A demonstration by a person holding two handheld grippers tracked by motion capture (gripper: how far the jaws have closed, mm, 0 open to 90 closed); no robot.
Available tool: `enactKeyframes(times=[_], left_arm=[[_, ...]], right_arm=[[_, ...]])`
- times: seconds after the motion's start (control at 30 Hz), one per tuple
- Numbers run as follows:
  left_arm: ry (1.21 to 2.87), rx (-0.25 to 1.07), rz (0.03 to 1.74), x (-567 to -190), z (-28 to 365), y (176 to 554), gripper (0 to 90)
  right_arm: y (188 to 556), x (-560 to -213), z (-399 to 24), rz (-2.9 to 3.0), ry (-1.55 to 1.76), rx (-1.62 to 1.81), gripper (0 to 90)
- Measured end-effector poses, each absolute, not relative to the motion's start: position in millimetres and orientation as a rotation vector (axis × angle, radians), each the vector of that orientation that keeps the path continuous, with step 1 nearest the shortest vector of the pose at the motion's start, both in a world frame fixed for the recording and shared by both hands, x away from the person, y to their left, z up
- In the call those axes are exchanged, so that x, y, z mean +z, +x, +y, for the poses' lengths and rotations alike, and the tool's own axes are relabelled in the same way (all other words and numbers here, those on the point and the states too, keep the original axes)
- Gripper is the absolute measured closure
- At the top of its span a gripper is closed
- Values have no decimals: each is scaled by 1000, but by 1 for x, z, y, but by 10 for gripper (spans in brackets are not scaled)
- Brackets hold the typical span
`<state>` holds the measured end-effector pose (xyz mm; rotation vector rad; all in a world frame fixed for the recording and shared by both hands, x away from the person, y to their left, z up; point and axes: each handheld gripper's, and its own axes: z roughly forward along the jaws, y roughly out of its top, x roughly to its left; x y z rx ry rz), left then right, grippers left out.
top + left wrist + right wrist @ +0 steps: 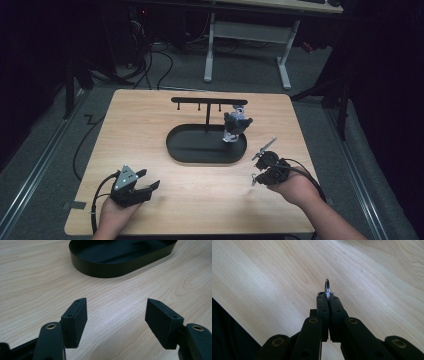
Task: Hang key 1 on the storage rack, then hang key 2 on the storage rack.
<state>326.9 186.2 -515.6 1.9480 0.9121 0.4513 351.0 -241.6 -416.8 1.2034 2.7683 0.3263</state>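
A metal ring (327, 288) is gripped between the closed fingers of the right gripper (263, 167), just right of the black tray (186, 150). The left gripper (146, 182) is held near the tray's front left over the bench (200, 200), fingers wide and empty.

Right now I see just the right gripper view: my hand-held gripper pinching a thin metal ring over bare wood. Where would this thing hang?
Observer: In the high view, a black stand with a hook bar rises from an oval black tray at the table's middle, beyond and left of your right hand-held gripper.
Operator: Are any hooks taken?
Observer: A small dark-and-white figure hangs at the bar's right end; the other hooks look bare.
Operator: And my other hand?
Observer: The left hand-held gripper is near the table's front left corner, jaws open with nothing between them, facing the tray.
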Motion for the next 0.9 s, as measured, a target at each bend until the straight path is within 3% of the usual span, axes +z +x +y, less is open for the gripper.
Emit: enactKeyframes(times=[0.9], left_arm=[[1944,449,910,-514,191,323,355]], right_arm=[[386,-389,-216,2780,1157,349,889]])
